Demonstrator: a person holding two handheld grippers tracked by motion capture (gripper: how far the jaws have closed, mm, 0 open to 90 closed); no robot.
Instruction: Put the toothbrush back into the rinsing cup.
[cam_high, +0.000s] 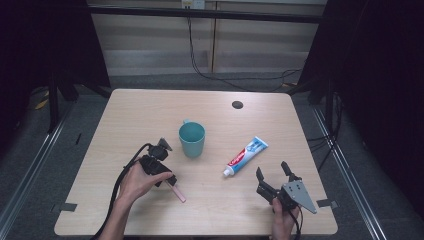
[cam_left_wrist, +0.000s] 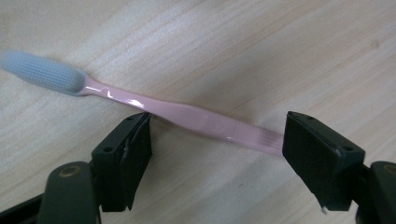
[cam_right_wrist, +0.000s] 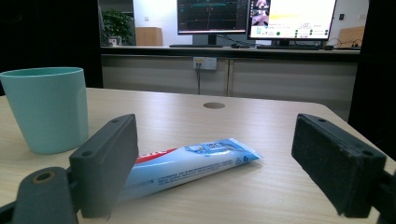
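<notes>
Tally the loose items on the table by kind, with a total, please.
Toothbrush: 1 (pink handle, grey-blue bristles, lying flat between the open left gripper jaws)
Toothpaste tube: 1 (lying flat, cap toward the person)
Cup: 1 (teal, upright)
Total: 3

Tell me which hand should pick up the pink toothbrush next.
Left. The left gripper hangs right over the toothbrush, open jaws on either side of its handle. The right gripper is open too, but faces the toothpaste tube.
</notes>
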